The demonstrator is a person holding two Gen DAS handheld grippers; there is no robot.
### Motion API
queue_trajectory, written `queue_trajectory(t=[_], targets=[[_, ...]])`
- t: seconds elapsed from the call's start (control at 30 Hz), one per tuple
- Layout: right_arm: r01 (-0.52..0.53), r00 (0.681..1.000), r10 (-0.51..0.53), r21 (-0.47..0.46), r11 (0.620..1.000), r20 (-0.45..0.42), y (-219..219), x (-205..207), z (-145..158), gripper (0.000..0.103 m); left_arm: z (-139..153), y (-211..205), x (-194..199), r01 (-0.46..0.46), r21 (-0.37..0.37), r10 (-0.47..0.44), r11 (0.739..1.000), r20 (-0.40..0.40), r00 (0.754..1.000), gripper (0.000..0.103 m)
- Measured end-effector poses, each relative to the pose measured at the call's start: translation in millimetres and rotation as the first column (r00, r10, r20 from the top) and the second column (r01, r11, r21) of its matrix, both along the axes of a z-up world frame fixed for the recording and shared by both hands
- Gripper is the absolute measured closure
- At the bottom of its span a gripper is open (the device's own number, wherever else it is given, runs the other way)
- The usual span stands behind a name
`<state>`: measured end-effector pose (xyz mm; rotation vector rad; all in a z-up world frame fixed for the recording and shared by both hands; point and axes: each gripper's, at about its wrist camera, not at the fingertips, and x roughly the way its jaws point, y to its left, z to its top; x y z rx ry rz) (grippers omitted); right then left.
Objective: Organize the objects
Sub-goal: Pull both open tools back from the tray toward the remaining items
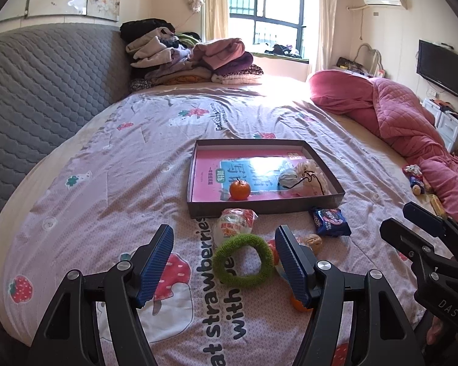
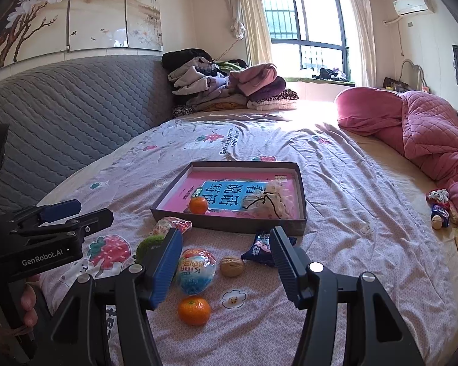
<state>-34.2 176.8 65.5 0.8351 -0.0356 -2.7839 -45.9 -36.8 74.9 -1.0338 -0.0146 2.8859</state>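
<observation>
Green ring (image 1: 243, 260) (fuzzy) between left gripper (image 1: 226, 267) jaws.

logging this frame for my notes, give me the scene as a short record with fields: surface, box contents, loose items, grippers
surface: bed with strawberry-print quilt
box: mandarin, cream scrunchie, on a pink booklet
loose items: green scrunchie, second mandarin, walnut, blue snack packet, egg-shaped snack
left gripper: open, holding nothing
right gripper: open, holding nothing

bedspread (image 1: 113, 164): matt cloth | box (image 1: 326, 204): matt cardboard | green ring (image 1: 244, 259): fuzzy | book cover (image 2: 229, 195): glossy
</observation>
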Motion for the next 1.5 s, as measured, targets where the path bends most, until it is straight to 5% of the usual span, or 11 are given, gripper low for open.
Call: queue_trajectory(t=[1.5], targets=[[-0.048,0.995,0.046,0.027,0.998,0.087,-20,19,-31,0.044,-39,2,14,0.012,-0.033,-0.008,0.999,0.101,0.995,0.033]])
